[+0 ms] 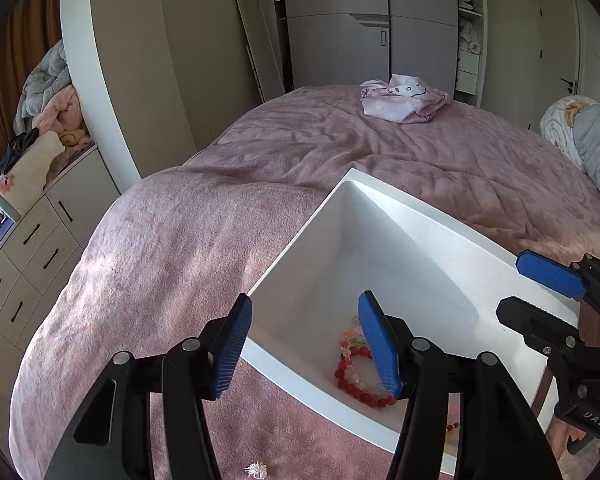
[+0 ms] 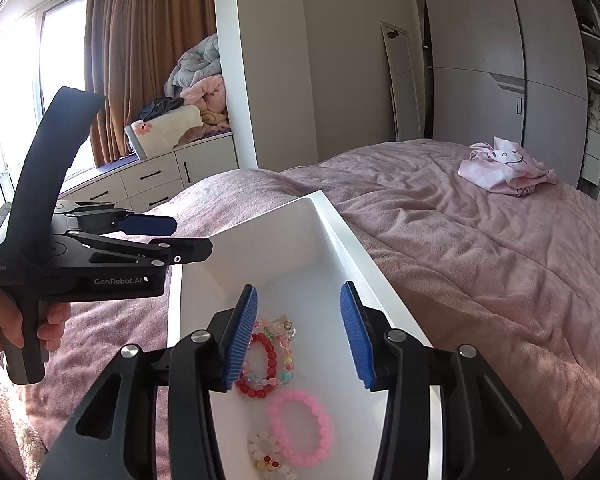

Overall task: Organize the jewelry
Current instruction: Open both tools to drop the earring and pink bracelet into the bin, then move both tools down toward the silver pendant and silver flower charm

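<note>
A white tray (image 1: 380,256) (image 2: 284,240) lies on the pink bedspread (image 1: 172,248). Inside it are a red bead bracelet (image 1: 352,390) (image 2: 271,354), a pastel bead bracelet (image 2: 286,332), a pink bead bracelet (image 2: 300,432) and a white bead bracelet (image 2: 266,454). My left gripper (image 1: 305,304) (image 2: 194,234) hangs open over the tray's near left rim with nothing between its blue pads. My right gripper (image 2: 299,291) (image 1: 510,284) stands open above the bracelets, also holding nothing.
A folded pink cloth with a cartoon face (image 1: 404,98) (image 2: 504,164) lies farther up the bed. A small white tassel (image 1: 256,470) sits on the bedspread near the tray. White drawers (image 1: 28,260) stand at left, a grey bundle (image 1: 592,140) at right. A hand (image 2: 52,326) grips the left handle.
</note>
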`<state>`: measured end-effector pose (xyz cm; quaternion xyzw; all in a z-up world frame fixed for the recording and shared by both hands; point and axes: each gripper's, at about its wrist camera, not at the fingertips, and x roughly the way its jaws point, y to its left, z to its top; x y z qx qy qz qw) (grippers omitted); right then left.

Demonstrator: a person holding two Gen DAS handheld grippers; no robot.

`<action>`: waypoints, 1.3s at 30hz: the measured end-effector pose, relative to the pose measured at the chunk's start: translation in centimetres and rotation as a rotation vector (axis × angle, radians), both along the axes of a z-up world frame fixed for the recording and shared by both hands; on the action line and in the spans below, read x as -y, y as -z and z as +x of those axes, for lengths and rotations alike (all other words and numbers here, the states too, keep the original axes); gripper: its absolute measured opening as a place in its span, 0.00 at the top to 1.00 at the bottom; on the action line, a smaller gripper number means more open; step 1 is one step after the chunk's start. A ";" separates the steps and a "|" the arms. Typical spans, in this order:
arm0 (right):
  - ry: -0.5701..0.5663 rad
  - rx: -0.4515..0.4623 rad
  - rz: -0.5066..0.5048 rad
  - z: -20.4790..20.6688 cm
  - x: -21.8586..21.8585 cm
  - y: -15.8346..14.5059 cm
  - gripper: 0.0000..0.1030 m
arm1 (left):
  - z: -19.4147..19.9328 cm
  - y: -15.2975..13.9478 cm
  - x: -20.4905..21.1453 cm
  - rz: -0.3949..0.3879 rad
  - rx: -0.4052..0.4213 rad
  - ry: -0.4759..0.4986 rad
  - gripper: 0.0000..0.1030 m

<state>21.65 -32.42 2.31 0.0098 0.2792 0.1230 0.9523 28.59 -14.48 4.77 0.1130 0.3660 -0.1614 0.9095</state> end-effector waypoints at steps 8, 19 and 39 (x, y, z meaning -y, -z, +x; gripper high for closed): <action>-0.037 0.050 -0.005 -2.2 -2.5 -1.0 0.42 | -4.3 -2.5 -5.9 -0.048 0.097 -0.036 0.29; -0.095 0.101 0.041 -4.4 -6.1 -2.7 0.29 | -9.0 -1.5 -12.9 -0.010 0.179 -0.092 0.14; -0.268 -0.034 -0.051 -2.3 -16.5 1.2 0.30 | -10.5 8.4 -14.8 -0.048 0.004 0.120 0.11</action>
